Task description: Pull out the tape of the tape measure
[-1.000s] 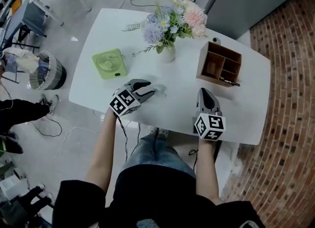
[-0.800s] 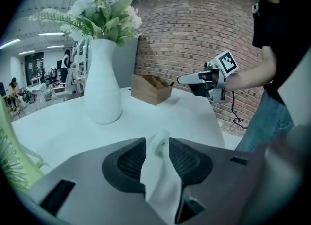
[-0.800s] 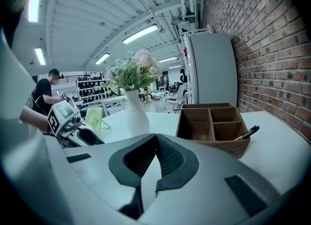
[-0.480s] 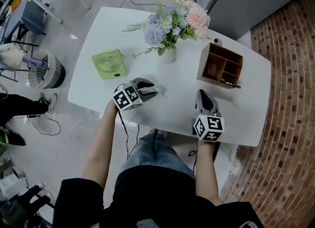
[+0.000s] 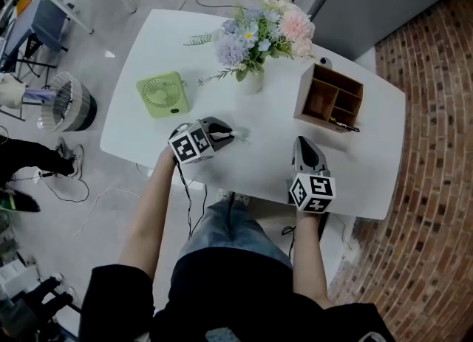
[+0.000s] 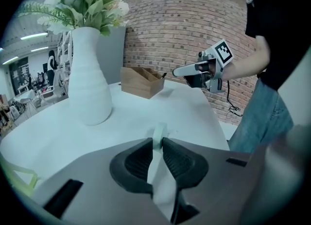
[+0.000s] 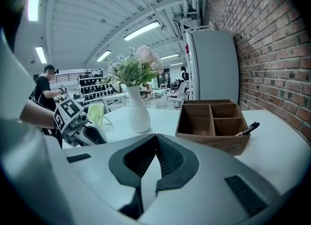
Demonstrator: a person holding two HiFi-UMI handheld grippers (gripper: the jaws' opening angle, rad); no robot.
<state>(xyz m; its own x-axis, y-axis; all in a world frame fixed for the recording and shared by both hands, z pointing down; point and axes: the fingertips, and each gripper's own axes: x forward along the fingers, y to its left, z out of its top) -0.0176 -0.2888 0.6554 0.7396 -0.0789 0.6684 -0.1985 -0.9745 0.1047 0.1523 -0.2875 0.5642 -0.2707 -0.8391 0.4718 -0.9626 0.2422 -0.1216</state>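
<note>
The tape measure [image 5: 239,136] is a small pale round case lying on the white table [image 5: 162,45], in front of the vase. In the left gripper view its edge [image 6: 159,135] stands upright between the jaws. My left gripper [image 5: 228,136] [image 6: 158,140] is closing on it, and both jaw tips touch its sides. No tape shows outside the case. My right gripper [image 5: 307,141] [image 7: 156,137] rests near the table's front edge, shut and empty, apart from the case. Each gripper shows in the other's view: the right gripper [image 6: 181,72], the left gripper [image 7: 80,124].
A white vase [image 5: 250,80] of flowers stands behind the tape measure. A green desk fan [image 5: 163,95] lies at the left. A wooden organizer [image 5: 329,97] with pens sits at the back right, beyond the right gripper. The table's front edge [image 5: 244,185] is just under both hands.
The left gripper's jaws have narrowed from wide apart to touching the tape measure's case. The left hand shifted slightly. The right gripper has stayed put.
</note>
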